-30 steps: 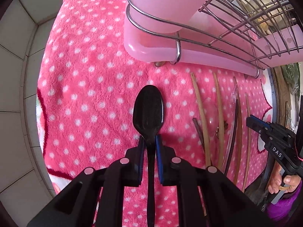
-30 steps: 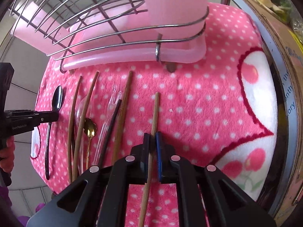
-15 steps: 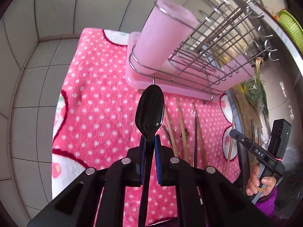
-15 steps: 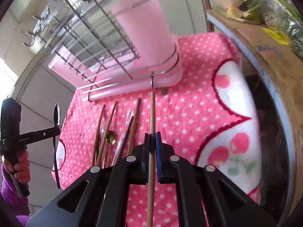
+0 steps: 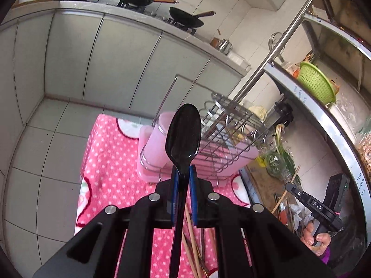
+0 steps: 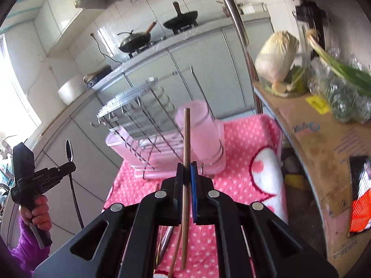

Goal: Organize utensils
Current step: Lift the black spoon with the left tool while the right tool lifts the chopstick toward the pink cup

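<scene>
1. Between the blue pads of the left gripper [image 5: 183, 173], a glossy black plastic spoon [image 5: 183, 136] is clamped at the neck, bowl upward and ahead of the jaws, handle running back beneath them.
2. Between the jaws of the right gripper [image 6: 186, 170], a thin brown wooden chopstick [image 6: 186, 139] is pinched near its middle, standing almost upright, its lower end hanging below the claw.
3. Judged from this, the step in hand is the carry: both utensils are off the cloth and not yet stowed.
4. Ahead of and below each claw stands the pink translucent plastic cup holder [image 6: 199, 134], seated in a wire-and-pink-plastic drying rack [image 5: 227, 139]. The next move likely calls for tipping each utensil end-down over the cup's mouth, then letting go.
5. Beside the cup, the rack's chrome wire grid [image 6: 139, 115] could snag a long utensil on the way in.
6. Under the claws, the pink polka-dot fleece cloth [image 5: 111, 162] still bears several wooden chopsticks [image 5: 191, 243].
7. Further out, a metal shelf pole [image 5: 273, 53] rises just behind the rack, and vegetables sit on the shelf to the right.
</scene>
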The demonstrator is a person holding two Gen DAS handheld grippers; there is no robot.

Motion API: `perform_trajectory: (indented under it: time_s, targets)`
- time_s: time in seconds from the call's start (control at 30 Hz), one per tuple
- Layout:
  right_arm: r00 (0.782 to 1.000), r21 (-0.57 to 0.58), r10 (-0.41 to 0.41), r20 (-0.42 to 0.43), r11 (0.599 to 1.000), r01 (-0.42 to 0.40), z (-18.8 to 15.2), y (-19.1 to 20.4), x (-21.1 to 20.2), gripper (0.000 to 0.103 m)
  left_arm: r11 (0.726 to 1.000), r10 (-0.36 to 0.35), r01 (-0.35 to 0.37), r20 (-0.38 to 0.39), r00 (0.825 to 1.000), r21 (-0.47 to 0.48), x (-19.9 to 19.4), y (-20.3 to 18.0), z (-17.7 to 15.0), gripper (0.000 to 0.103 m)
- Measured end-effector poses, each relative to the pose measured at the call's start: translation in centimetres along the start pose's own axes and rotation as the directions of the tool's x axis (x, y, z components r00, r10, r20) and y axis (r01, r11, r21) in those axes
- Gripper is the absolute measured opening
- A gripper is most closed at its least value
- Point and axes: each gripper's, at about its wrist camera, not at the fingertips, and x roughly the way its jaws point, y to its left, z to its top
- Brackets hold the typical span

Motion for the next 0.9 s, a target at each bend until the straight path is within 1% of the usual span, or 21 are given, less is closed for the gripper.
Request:
perform_trajectory:
  time_s: [0.07, 0.1, 0.2, 0.33, 0.47, 0.6, 0.67, 0.8, 0.9]
  targets:
    - [0.999, -0.026, 0.002, 0.046, 1.000, 0.000, 1.9, 0.6, -1.0, 0.006, 1.000, -0.006, 0.005, 0.063, 0.998, 0.012, -0.7, -0.9, 1.5, 0.008]
    - [0.998, -0.041, 0.005, 0.068, 0.999, -0.002, 2.9, 1.0, -1.5, 0.006, 1.000, -0.008, 0.006, 0.103, 0.995, 0.020, -1.1, -1.4, 2.3, 0.008]
    - [0.990, -0.091, 0.012, 0.140, 0.996, 0.001, 5.8, 2.5, -2.8, 0.006, 0.999, -0.017, 0.011, 0.188, 0.982, 0.031, -1.6, -2.6, 4.2, 0.008]
    - [0.973, -0.122, 0.016, 0.229, 0.992, 0.013, 9.4, 3.7, -4.1, 0.006, 0.999, -0.013, -0.002, 0.280, 0.960, 0.052, -1.2, -4.1, 6.9, 0.008]
    - [0.953, -0.126, 0.015, 0.303, 0.992, 0.025, 12.6, 4.1, -4.4, 0.006, 0.997, -0.006, -0.022, 0.368, 0.930, 0.072, -0.6, -5.1, 9.2, 0.008]
    - [0.935, -0.139, -0.014, 0.354, 0.988, 0.067, 14.4, 4.5, -3.1, 0.006, 0.996, -0.006, -0.032, 0.436, 0.900, 0.079, 1.0, -5.2, 10.7, 0.008]
    - [0.930, -0.144, -0.020, 0.367, 0.986, 0.079, 14.9, 4.4, -2.1, 0.006, 0.995, 0.009, -0.054, 0.462, 0.887, 0.084, 1.9, -5.0, 10.9, 0.008]
    - [0.927, -0.148, -0.017, 0.376, 0.986, 0.078, 15.3, 4.3, 0.7, 0.006, 0.992, 0.031, -0.086, 0.491, 0.871, 0.090, 4.3, -4.2, 11.1, 0.008]
    - [0.925, -0.156, -0.024, 0.378, 0.984, 0.089, 15.5, 4.1, 2.6, 0.006, 0.989, 0.046, -0.109, 0.499, 0.865, 0.099, 6.0, -3.7, 10.9, 0.008]
